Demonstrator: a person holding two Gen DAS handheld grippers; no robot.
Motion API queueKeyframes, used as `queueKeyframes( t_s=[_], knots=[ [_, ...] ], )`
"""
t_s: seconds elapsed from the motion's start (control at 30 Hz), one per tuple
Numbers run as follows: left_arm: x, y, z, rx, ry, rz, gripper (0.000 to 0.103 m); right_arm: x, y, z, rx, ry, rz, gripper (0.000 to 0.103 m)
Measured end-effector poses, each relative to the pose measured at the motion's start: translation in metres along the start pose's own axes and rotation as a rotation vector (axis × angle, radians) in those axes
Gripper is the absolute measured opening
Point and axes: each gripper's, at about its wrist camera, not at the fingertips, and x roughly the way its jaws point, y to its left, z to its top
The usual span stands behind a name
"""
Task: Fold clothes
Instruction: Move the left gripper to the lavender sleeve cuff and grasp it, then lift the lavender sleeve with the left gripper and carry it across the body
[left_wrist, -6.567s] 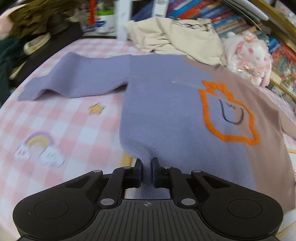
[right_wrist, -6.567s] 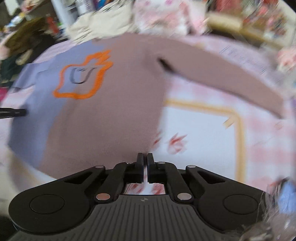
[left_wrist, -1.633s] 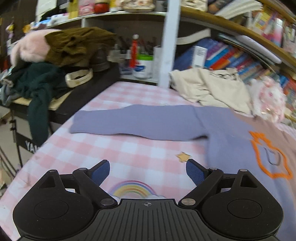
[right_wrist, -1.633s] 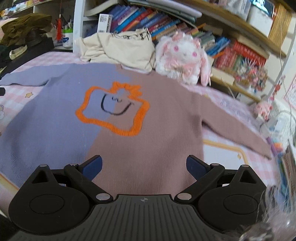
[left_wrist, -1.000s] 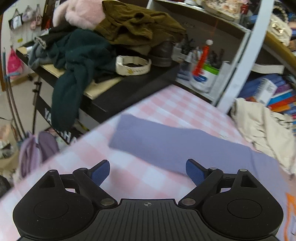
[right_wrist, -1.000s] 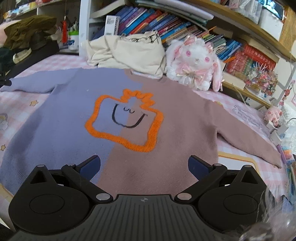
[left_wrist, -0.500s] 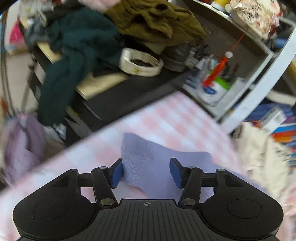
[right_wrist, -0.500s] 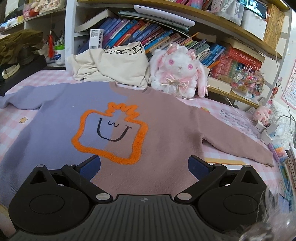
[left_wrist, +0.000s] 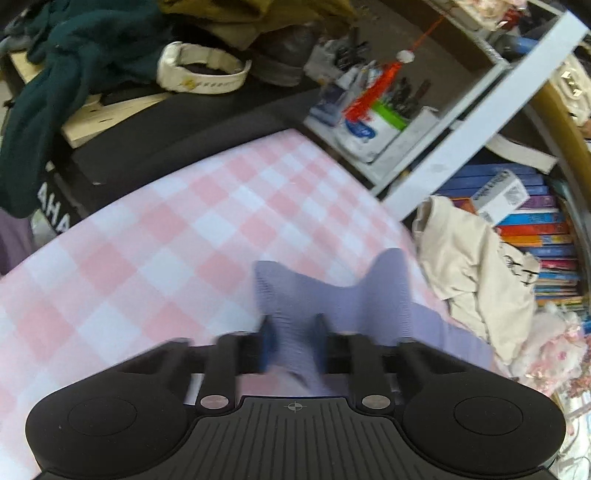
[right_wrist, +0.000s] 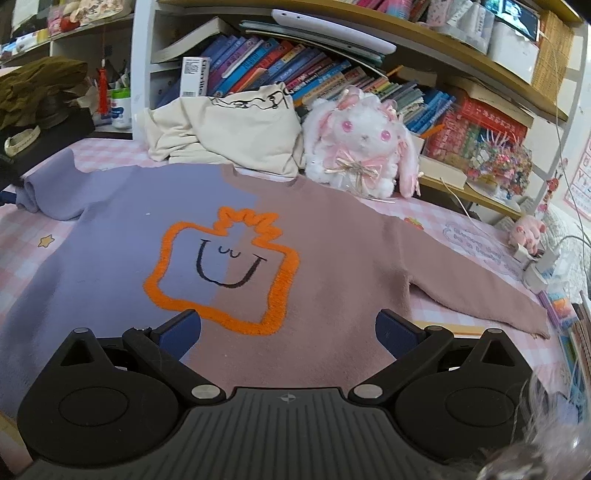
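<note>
Since a second earlier the left gripper (left_wrist: 291, 341) had travelled out along the purple sleeve (left_wrist: 343, 302) to its cuff, and its jaws had just been closing; they now pinched the cuff, which bunched up between them. The surface (left_wrist: 155, 240), in pink check, lay bare to the left of the cuff as far as its edge beside a black stand (left_wrist: 177, 125) piled with dark clothes. The sweater (right_wrist: 332, 258) lay flat, half purple and half brown, its brown sleeve (right_wrist: 480, 291) stretched toward the right edge near stacked books. A cream garment (right_wrist: 229, 129) and a plush rabbit (right_wrist: 362, 147) crowded the collar side. The right gripper (right_wrist: 288, 328) hovered wide open over the hem, holding nothing.
</note>
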Motion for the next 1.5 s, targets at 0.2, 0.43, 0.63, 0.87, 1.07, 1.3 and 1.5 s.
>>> queueKeyframes(
  t_s=[0.2, 0.43, 0.63, 0.87, 1.07, 1.3, 1.5],
  knots=[
    [-0.018, 0.004, 0.007, -0.003, -0.065, 0.046, 0.008, -0.002, -0.005, -0.002, 0.02, -0.004, -0.012, 0.102],
    [-0.052, -0.037, 0.028, 0.031, -0.147, -0.131, 0.008, -0.002, -0.015, -0.01, 0.061, 0.027, -0.031, 0.102],
    [-0.063, -0.111, 0.031, 0.165, -0.166, -0.285, 0.008, -0.005, -0.029, -0.019, 0.099, 0.027, -0.045, 0.102],
    [-0.054, -0.198, 0.014, 0.248, -0.14, -0.401, 0.008, -0.011, -0.05, -0.03, 0.087, 0.033, -0.04, 0.102],
    [-0.044, -0.256, -0.016, 0.278, -0.107, -0.428, 0.008, -0.011, -0.078, -0.033, 0.06, 0.025, -0.008, 0.102],
    [-0.026, -0.299, -0.052, 0.303, -0.07, -0.394, 0.008, -0.004, -0.104, -0.037, 0.049, 0.032, 0.066, 0.102],
    [0.0, -0.317, -0.079, 0.3, -0.023, -0.338, 0.008, 0.002, -0.119, -0.039, 0.029, 0.038, 0.139, 0.102]
  ],
)
